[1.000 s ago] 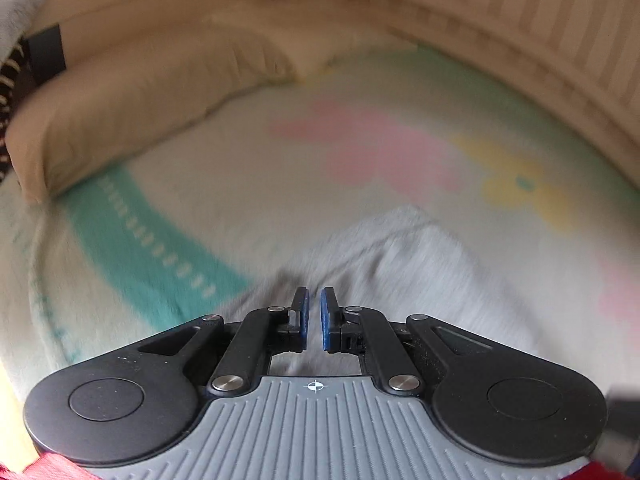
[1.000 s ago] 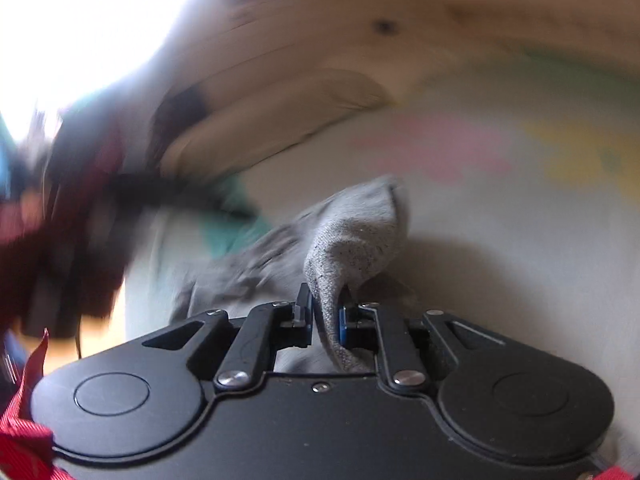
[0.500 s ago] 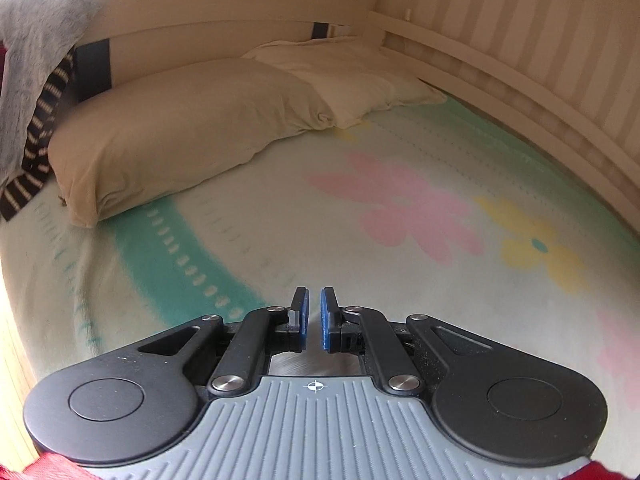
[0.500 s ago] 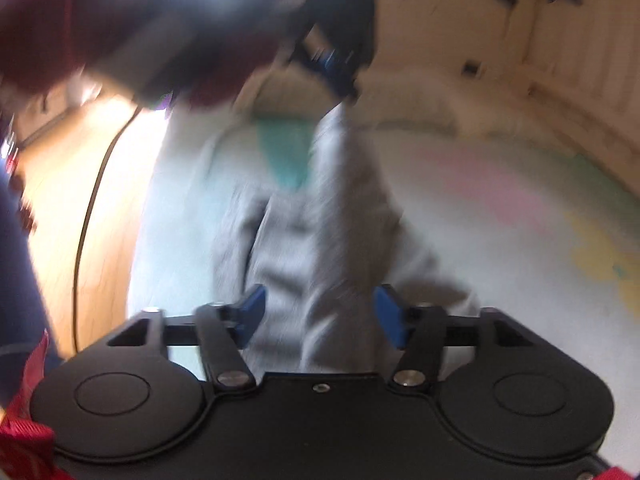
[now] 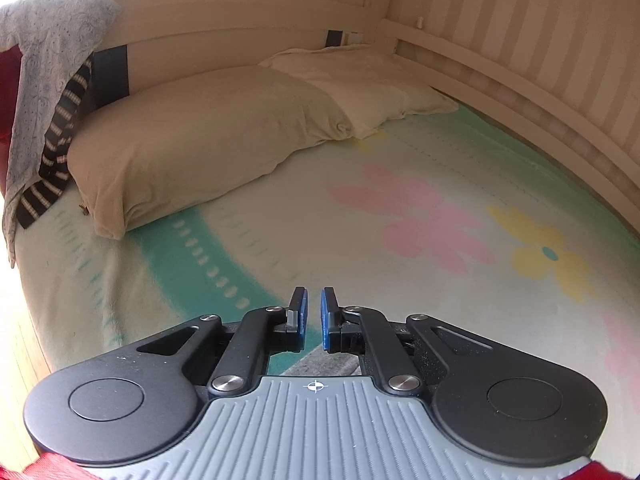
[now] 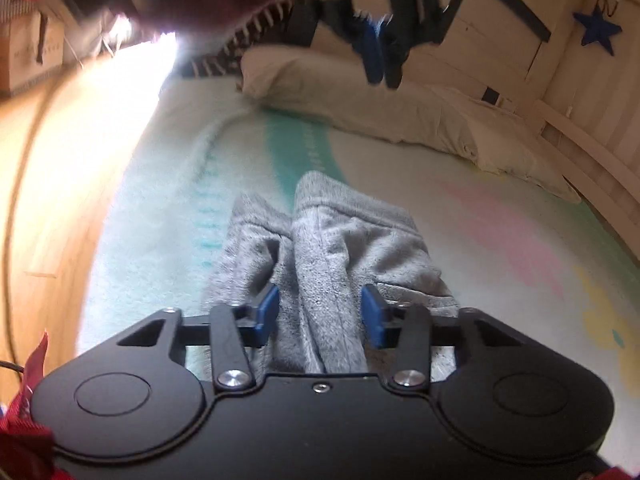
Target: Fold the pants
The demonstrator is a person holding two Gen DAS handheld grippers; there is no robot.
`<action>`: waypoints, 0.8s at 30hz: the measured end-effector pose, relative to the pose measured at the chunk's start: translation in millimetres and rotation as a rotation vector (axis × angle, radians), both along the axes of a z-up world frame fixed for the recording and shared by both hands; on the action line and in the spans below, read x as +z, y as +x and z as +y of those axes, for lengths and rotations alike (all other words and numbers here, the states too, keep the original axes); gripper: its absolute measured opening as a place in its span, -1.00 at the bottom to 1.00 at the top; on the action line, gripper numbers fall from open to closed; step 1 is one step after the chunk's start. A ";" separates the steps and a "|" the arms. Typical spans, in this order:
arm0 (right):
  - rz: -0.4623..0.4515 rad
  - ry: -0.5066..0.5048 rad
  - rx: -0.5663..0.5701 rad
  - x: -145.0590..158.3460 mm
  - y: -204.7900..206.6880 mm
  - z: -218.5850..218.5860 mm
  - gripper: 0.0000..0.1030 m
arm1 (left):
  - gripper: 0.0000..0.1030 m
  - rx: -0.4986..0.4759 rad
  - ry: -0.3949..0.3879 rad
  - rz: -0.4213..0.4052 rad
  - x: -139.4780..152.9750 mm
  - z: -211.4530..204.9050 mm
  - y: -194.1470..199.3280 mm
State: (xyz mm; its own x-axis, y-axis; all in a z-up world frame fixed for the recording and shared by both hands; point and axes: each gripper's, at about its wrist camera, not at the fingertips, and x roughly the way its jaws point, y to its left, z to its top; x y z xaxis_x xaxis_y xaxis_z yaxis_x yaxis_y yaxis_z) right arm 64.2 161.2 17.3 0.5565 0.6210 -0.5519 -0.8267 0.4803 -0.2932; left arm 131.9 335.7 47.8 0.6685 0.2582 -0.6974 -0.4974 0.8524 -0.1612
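Observation:
The grey pants lie folded in a rumpled stack on the flowered blanket. My right gripper is open just above their near end, with the fabric between its blue pads but not pinched. My left gripper is almost shut and empty, raised over the blanket; only a sliver of grey fabric shows under it. It also shows in the right wrist view, high above the pillows.
Two cream pillows lie at the head of the bed. Clothes hang over the white headboard at the left. A white slatted rail runs along the right side. Wood floor is left of the bed.
My right gripper has opened and let go of the pants, which have dropped onto the blanket. My left gripper has risen away from the pants.

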 end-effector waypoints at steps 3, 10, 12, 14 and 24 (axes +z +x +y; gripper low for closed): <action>0.057 0.021 -0.016 1.3 9.4 -2.8 -0.71 | -0.86 -0.006 0.001 0.007 -1.0 1.2 0.7; 0.110 0.197 0.020 37.9 -14.5 -35.4 -0.70 | -0.86 -0.042 0.025 -0.003 2.0 -10.7 1.6; 0.095 0.113 0.063 20.6 -29.2 -22.7 -0.69 | -0.86 -0.071 0.020 0.014 -2.5 -17.3 5.2; 0.119 0.048 0.084 -1.6 -38.0 -10.3 -0.61 | -0.86 -0.115 -0.005 0.047 -13.5 -25.6 11.2; 0.135 0.170 0.042 23.9 -51.6 -81.1 -0.43 | -0.86 -0.204 -0.082 0.287 -94.1 -52.7 28.4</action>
